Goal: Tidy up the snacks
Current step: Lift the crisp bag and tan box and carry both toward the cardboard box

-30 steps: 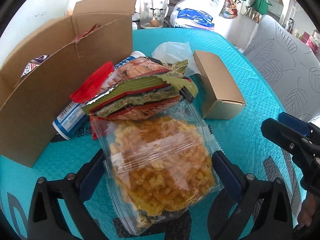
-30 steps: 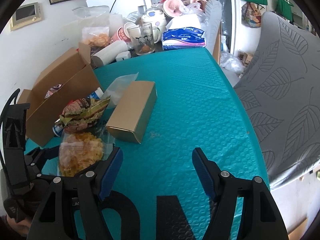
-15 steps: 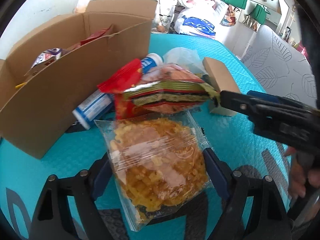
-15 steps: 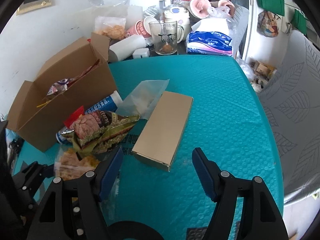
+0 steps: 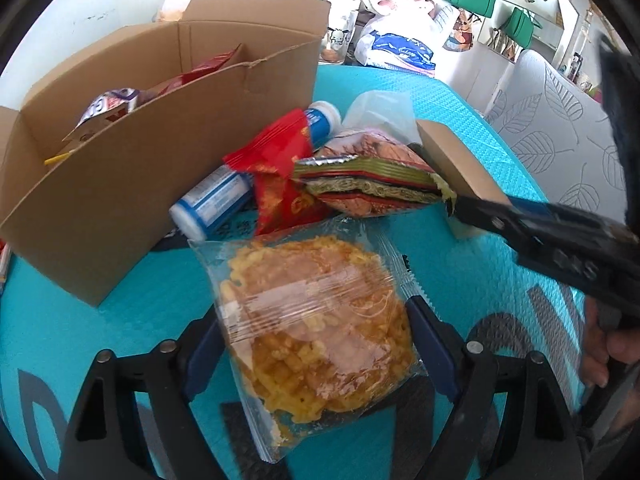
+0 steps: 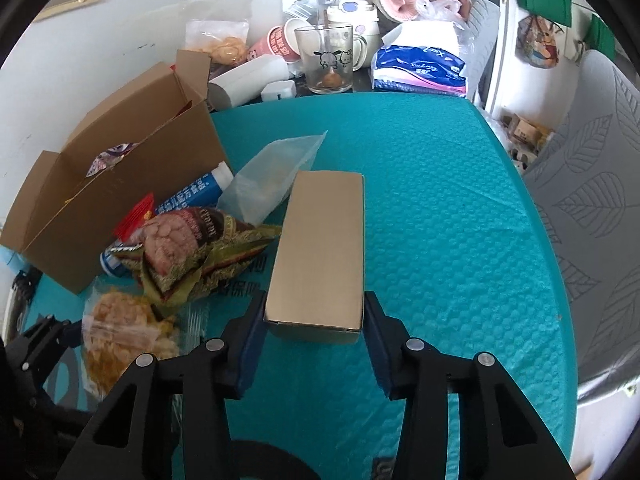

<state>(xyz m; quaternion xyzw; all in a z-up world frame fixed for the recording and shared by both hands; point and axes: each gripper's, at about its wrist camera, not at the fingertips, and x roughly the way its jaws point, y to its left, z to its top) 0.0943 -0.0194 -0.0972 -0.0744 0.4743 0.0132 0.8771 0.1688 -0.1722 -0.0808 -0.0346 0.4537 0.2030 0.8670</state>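
1. Now, the small tan carton (image 6: pixel 320 248) lies flat on the teal table cover (image 6: pixel 440 208), its near end between the blue pads of the right gripper (image 6: pixel 314 344). Those jaws have just been closing and the pads sit against both long sides; I read it as a grip taking hold of the carton.
2. The clear bag of yellow crisps (image 5: pixel 316 328) lies between the pads of the left gripper (image 5: pixel 316 348), whose jaws closed in a moment ago. They look pressed to the bag's edges, so I take it as held.
3. Risk 1: the right pads only catch the carton's near end, so on lifting it may droop or pivot out.
4. Risk 2: the green snack packet (image 6: pixel 188 248) touches the carton's left side and overlaps the crisps bag; moving either could drag it.
5. Risk 3: the crisps could crush if squeezed harder.
6. The open cardboard box (image 5: pixel 132 160), already holding snacks, stands just beyond the pile, to its left.
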